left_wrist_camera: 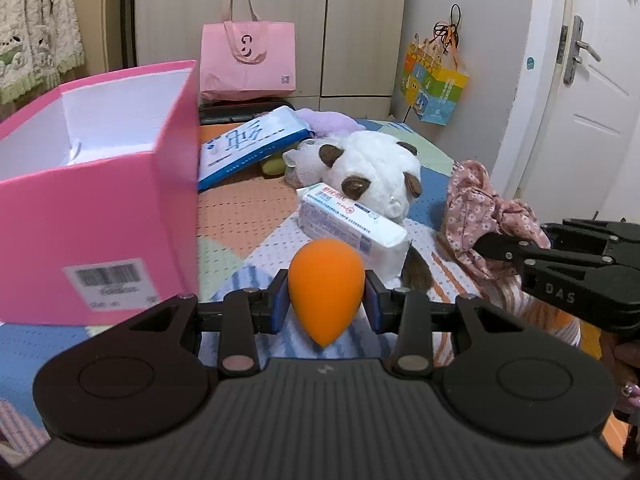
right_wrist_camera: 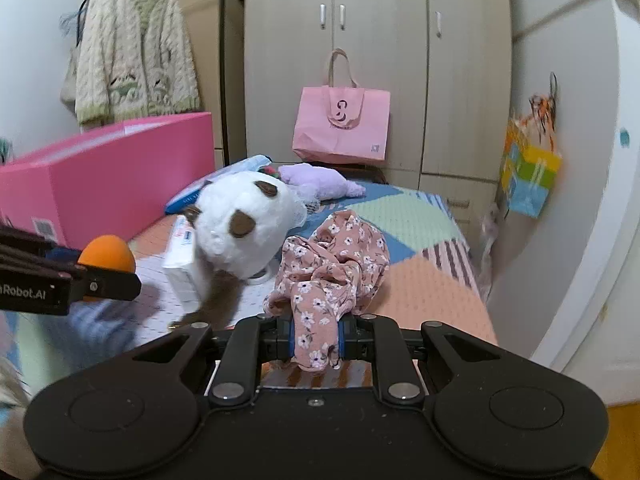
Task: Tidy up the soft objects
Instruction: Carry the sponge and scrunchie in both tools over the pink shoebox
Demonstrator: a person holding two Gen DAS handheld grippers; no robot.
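Bedroom w/ a patchwork quilt (right_wrist_camera: 404, 216) as work surface, wardrobe (right_wrist_camera: 360, 60) behind. Orange sponge (left_wrist_camera: 326, 286), egg-shaped, sits clamped between my left gripper (left_wrist_camera: 326, 300) pads, lifted off the quilt, blunt end away from me. Pink box (left_wrist_camera: 92, 184) stands just left of that gripper, open top, white inside; what I see of the interior looks bare, so nothing stowed yet as far as I can tell. My right gripper (right_wrist_camera: 316, 338) is closed tight on a fold of the floral cloth (right_wrist_camera: 332, 264); the rest of the cloth is bunched ahead of the jaws, mostly on the quilt.

Beyond both tools: white plush (right_wrist_camera: 244, 232) w/ brown patches, a tissue pack (left_wrist_camera: 352, 226) leaning against it, further back a blue-white pack (left_wrist_camera: 252, 144) and a purple plush (right_wrist_camera: 316, 180). Pink bag (right_wrist_camera: 340, 124) against the wardrobe.

Progress, my guess: early. Two items gripped, none boxed. Left to do: sponge and cloth into the box, then plush toys and packs, approx four more pieces.
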